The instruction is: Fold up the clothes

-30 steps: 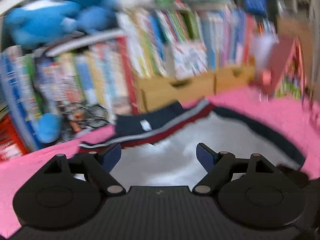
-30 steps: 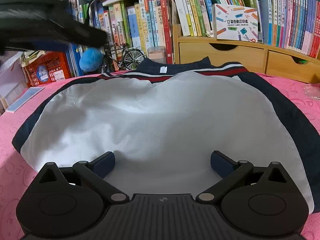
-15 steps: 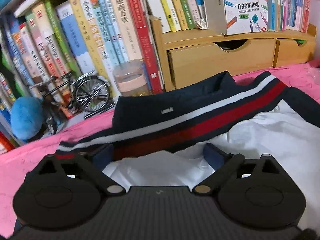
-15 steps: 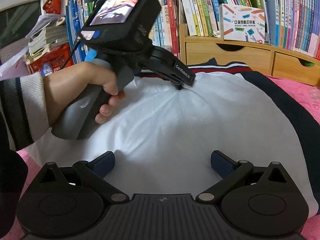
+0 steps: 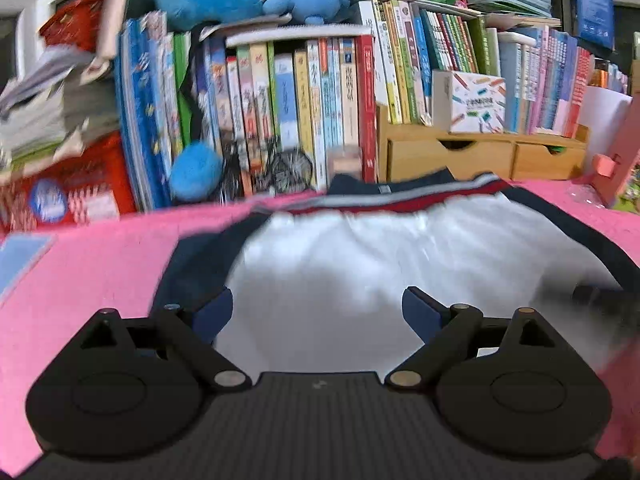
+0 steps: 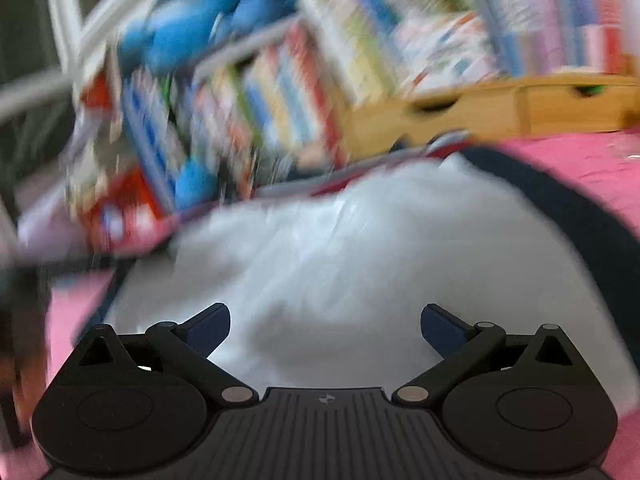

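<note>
Left wrist view: my left hand-held gripper [image 5: 316, 308] stands wide with nothing between its pads, over the near left part of the jacket [image 5: 400, 256]. The jacket lies spread, white lining up, on the pink worktop [image 5: 88, 264], its navy collar with red and white stripes [image 5: 400, 196] towards the bookshelf [image 5: 304, 104]. To fold well, I judge I should take the navy left edge [image 5: 192, 264] cleanly, catching both layers. The dark blur at the right edge I cannot identify.

Right wrist view: my right hand-held gripper [image 6: 325, 326] is likewise wide and empty above the white lining [image 6: 360, 264]. Heavy blur hides the collar detail. The jacket's near hem lies behind the gripper body, and its sleeves I cannot make out.
</note>
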`<state>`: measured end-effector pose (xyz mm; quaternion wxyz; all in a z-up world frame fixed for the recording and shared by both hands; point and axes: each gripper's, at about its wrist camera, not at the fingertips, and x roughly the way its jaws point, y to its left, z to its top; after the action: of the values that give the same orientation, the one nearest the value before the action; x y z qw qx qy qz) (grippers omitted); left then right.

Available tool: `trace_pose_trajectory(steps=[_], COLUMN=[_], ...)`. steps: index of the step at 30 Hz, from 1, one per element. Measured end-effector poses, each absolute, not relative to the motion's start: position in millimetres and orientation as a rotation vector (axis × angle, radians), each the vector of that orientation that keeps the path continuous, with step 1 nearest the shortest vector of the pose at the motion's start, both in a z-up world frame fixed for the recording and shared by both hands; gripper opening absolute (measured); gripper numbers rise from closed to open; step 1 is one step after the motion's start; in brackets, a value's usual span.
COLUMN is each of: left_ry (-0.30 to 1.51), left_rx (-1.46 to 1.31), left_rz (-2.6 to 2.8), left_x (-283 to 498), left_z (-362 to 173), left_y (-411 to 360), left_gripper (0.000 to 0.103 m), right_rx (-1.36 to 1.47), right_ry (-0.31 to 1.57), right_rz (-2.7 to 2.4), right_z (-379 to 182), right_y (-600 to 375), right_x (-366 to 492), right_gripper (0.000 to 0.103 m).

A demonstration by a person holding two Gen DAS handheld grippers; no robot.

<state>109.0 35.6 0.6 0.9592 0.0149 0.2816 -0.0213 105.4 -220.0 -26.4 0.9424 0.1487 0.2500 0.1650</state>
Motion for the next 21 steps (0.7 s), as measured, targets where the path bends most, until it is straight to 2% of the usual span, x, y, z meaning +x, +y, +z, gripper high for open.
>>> trace_pose_trajectory(steps=[2,5,10,21], left_ry=[0.596,0.611,0.631,0.695], left_rx=[-0.003,0.01,0.103,0.045], left_rz=[-0.077,-0.114,-0.098,-0.103], left_x=[100.3,99.0,106.5,113.1], left_z=[-7.2,-11.9,-25.2,-33.7], left_y=[28.1,6.3,-20.6,-11.9], left_gripper=[0.093,0.095,0.103,0.103], right_rx=[0.356,0.328,0.39,0.398], right_ry=[0.378,0.361,0.479,0.649], right_rz=[0.313,0.242,0.145,-0.029], right_z=[-8.1,12.5,0.6,-32.1], right_y=[-240.5,-259.6,-296.2,-314.3], right_x=[80.1,50.4,30.4,51.2], right_gripper=[0.103,0.103,0.103,0.103])
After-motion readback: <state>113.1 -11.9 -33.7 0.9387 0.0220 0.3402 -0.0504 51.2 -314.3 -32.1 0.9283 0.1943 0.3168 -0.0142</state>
